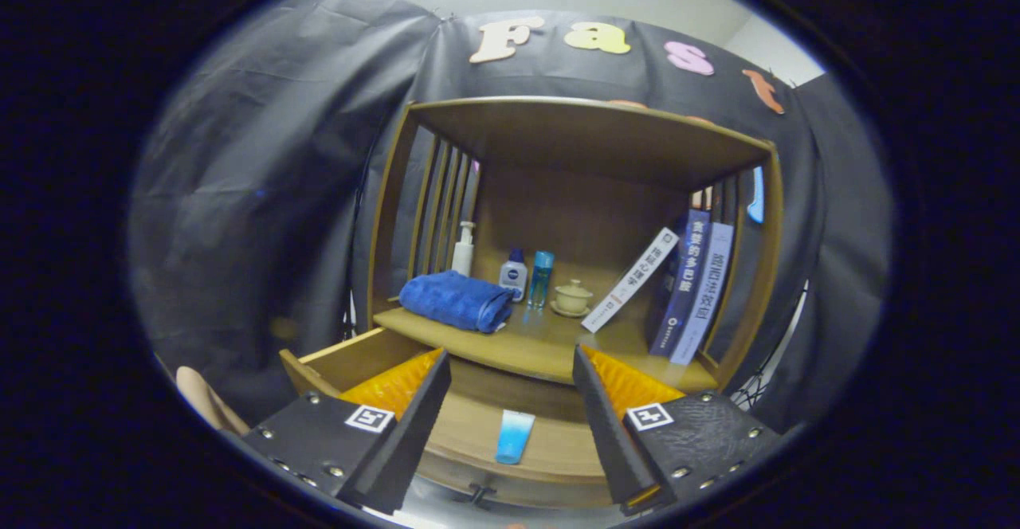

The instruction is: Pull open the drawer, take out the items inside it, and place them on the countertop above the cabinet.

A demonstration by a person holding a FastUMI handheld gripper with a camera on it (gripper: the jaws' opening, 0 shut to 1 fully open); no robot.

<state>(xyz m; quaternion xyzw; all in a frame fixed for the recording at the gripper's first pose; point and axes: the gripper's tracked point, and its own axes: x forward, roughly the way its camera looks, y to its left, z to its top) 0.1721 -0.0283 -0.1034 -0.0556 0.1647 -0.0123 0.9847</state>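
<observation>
The wooden drawer (343, 358) of the cabinet stands pulled out beneath the countertop (542, 350). A blue tube (515, 436) lies flat on the drawer's floor, between my two fingers and a little below them. My gripper (510, 370) hovers above the drawer, open wide, with nothing held between its fingers (422, 409). On the countertop sit a folded blue towel (456, 299), a white pump bottle (463, 249), a small white bottle with a blue cap (514, 274), a clear blue bottle (540, 278) and a lidded tea cup on a saucer (573, 298).
Several books (692, 290) lean against the shelf's right side wall, one white book (629, 280) tilted steeply. A wooden top board (590, 135) roofs the shelf. Slatted side walls (438, 210) close both ends. A person's hand (203, 401) shows beside the drawer's left corner.
</observation>
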